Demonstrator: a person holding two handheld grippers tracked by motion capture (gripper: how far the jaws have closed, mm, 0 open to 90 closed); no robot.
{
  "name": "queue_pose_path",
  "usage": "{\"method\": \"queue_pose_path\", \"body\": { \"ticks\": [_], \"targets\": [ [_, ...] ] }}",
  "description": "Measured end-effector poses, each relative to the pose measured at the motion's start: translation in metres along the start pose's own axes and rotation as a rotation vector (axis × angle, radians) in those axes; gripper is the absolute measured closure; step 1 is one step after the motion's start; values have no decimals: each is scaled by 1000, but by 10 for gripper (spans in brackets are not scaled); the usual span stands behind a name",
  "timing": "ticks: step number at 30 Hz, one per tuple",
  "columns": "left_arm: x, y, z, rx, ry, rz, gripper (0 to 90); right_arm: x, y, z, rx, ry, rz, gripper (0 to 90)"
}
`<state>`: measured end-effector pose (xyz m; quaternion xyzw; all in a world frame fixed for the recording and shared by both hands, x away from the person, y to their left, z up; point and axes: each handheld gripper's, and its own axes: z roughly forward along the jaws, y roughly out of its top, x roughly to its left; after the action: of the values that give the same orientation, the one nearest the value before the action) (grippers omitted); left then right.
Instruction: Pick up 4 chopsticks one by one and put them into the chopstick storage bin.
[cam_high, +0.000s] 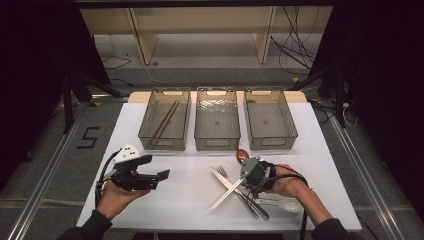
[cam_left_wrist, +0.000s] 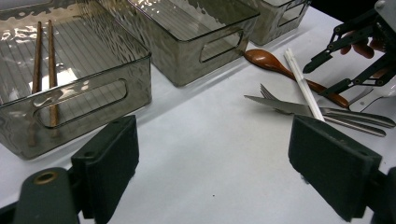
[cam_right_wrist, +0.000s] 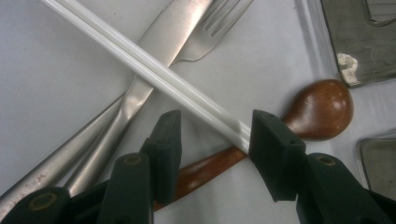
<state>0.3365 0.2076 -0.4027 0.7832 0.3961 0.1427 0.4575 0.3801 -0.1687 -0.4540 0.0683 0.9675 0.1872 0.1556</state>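
Jaws of the right gripper stand partly spread astride the white chopsticks, one pad touching them; these lie across the knife, fork and wooden spoon. Left gripper jaws stand wide apart, empty, facing the bins.

**A staged recording lab, not a kitchen**

This is a lab or test room set up for recording. A white tabletop stands on grey carpet between dark curtains at left and right. Metal rails run along the floor beside it, and a black "5" is taped on the carpet at the left. Tripod legs stand at both far corners, loose cables lie on the floor at the far right, and bare wooden shelving fills the far end.
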Motion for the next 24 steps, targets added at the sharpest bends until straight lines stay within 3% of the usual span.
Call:
{"method": "queue_pose_path", "body": {
  "ticks": [24],
  "targets": [
    [1, -1, 2, 12, 1, -2, 158, -3, 1, 11, 15, 21, -48, 607]
  ]
}}
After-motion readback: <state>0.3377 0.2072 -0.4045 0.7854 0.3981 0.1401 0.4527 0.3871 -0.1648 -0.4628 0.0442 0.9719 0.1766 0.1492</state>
